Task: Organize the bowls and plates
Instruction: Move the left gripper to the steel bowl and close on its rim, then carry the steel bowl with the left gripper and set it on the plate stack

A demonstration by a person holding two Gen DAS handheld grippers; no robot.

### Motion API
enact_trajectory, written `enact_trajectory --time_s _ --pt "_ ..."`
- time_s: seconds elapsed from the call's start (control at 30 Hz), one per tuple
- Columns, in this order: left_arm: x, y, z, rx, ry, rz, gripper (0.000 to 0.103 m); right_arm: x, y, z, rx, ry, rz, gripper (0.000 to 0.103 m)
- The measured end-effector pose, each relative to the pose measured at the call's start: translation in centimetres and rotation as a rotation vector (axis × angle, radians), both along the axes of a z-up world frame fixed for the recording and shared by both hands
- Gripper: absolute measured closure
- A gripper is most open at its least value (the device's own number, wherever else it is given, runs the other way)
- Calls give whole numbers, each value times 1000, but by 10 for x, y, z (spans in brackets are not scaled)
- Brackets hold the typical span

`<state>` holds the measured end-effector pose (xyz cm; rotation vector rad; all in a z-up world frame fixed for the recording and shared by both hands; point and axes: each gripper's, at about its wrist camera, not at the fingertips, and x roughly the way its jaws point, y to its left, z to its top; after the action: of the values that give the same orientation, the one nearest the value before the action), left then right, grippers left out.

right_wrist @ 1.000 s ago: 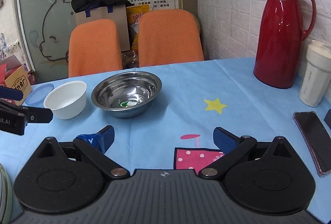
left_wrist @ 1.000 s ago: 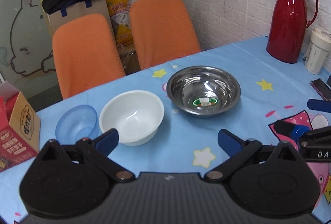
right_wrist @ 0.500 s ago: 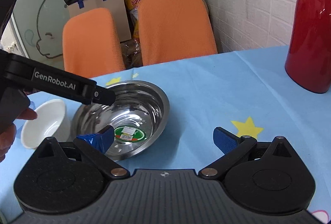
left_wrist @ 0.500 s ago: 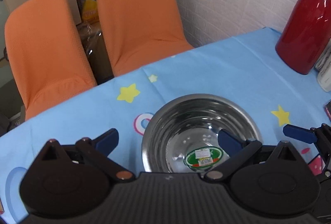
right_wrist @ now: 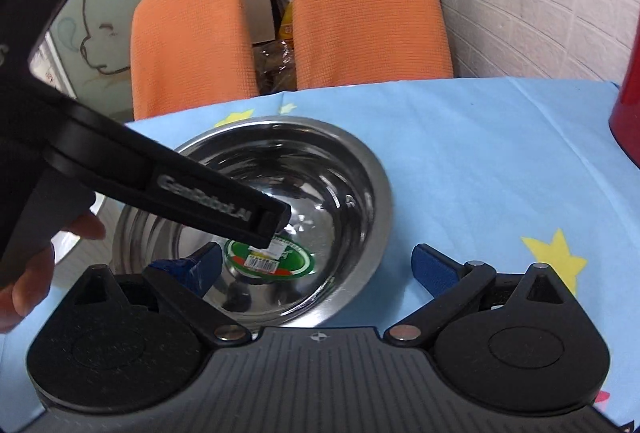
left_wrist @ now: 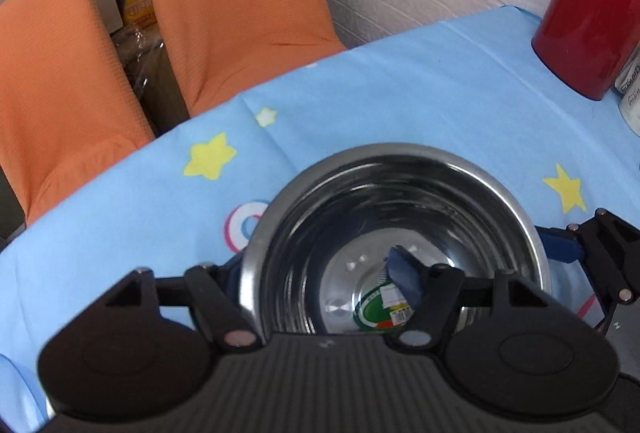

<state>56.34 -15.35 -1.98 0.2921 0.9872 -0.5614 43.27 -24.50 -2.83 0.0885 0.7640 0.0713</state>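
Observation:
A steel bowl [left_wrist: 400, 193] with a green sticker inside stands on the blue tablecloth; it also shows in the right wrist view [right_wrist: 320, 173]. My left gripper [left_wrist: 316, 273] straddles the bowl's near-left rim, one finger outside and one inside, jaws narrowed but I see no firm contact. My right gripper [right_wrist: 320, 265] is open and straddles the bowl's right rim, left finger inside, right finger outside on the cloth. The left gripper's body [right_wrist: 180, 189] crosses over the bowl in the right wrist view.
A red thermos [left_wrist: 592, 1] and a white cup [left_wrist: 630, 93] stand at the right. Two orange chairs [right_wrist: 360, 17] stand behind the table's far edge. A pale blue bowl's edge [left_wrist: 16, 385] shows at the lower left. A white bowl [right_wrist: 88, 233] lies partly hidden left.
Both grippers have moved forward and down onto the steel bowl. The left gripper's jaws have narrowed around its left rim. The right gripper now straddles the right rim.

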Motion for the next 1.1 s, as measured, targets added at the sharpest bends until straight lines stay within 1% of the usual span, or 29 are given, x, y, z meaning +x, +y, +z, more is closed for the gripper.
enact_trajectory --time_s 0.03,0.13,0.2,0.27,0.4,0.47,0.57,0.7,0.83,0.97,1.1 --pt "0 -1 0 3 5 -2 37 0 1 0 -3 -1 3 14" --pt "-1 -3 2 0 25 -14 43 -1 2 3 34 5 25 15" --pt "-4 -6 3 9 28 -27 42 -2 4 6 72 15 58 13" --pt "-5 -6 3 8 41 -30 43 -3 6 8 71 30 44 14" --pt "-13 -8 4 9 59 -63 45 -12 1 12 119 38 38 14" --pt "-19 -10 6 7 68 -68 45 -18 2 16 111 37 27 13" --pt "-34 -9 18 -16 54 -79 45 -32 2 25 102 18 7 13" --pt "-64 -3 35 -39 44 -81 45 -60 8 40 75 -12 4 13" --pt "-110 10 44 -51 35 -72 46 -99 19 51 63 -41 11 13" --pt "-159 30 41 -63 50 -48 45 -145 38 53 43 -64 15 13" --pt "-208 48 33 -55 26 -35 45 -189 53 47 51 -64 18 13"
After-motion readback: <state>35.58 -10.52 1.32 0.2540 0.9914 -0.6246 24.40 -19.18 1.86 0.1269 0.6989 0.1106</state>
